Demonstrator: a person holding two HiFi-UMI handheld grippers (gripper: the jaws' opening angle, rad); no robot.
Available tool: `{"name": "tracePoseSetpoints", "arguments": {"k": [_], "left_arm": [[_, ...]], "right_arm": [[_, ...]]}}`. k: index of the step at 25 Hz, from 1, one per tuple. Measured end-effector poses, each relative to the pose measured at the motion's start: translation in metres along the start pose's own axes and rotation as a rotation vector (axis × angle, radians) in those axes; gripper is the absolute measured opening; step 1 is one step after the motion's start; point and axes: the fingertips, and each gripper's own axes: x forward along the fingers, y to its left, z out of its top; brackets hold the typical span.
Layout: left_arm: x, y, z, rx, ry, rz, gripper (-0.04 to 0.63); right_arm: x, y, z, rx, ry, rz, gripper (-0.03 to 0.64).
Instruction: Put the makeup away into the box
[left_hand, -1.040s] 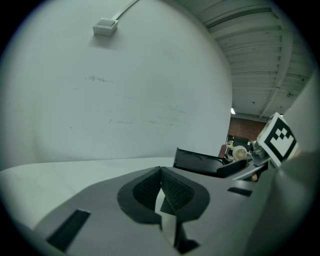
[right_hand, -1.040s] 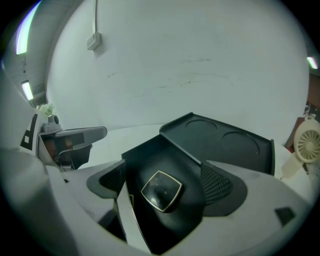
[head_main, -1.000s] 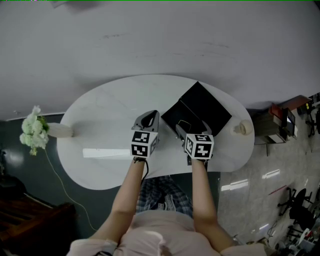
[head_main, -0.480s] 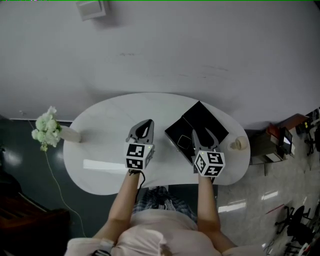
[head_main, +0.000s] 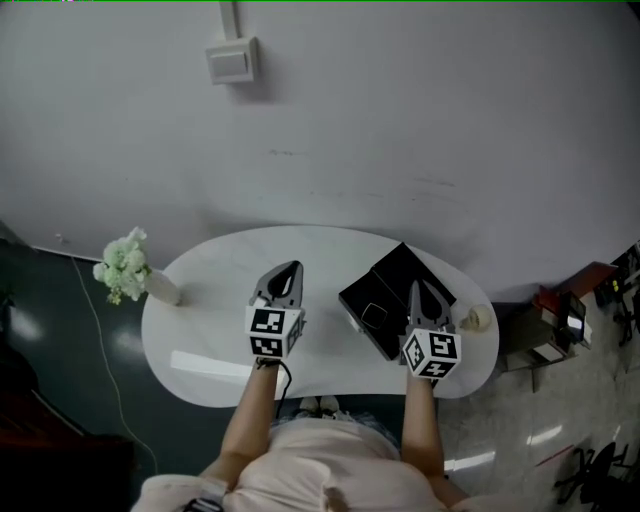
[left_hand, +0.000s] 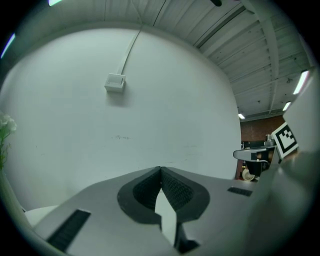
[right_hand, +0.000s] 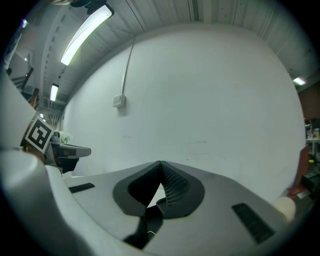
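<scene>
Soft, even light overall; a ceiling tube (right_hand: 86, 31) glares in the right gripper view. Both gripper views are fisheye-warped with dark corners.

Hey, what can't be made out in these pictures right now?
- Black box contents: head view, too small and dark; the right gripper, jaws just closed empty, covers part.
- Round beige thing by the table edge: head view, too small to identify.
- Pale strip on the table: head view, object or reflection unclear.
</scene>
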Motion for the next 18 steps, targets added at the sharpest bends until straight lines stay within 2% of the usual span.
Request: {"name": "tracePoseSetpoints", "arguments": {"k": [9,12,18], "left_arm": [[-0.013,0.011,0.010,-0.005,-0.031,0.037,0.026],[-0.013,0.014,0.011,-0.006,-0.034,0.044,0.026],[-0.016,0.014,0.011,-0.006,-0.032,0.053,0.026]], "right_arm": [[-0.011,-0.011,0.015,-0.027,-0.061,-0.026,0.017],[-0.010,-0.013,0.018,-0.064,-0.061,-0.039,0.015],[-0.011,-0.014,0.018,-0.063,-0.054,-0.042,0.015]]}}
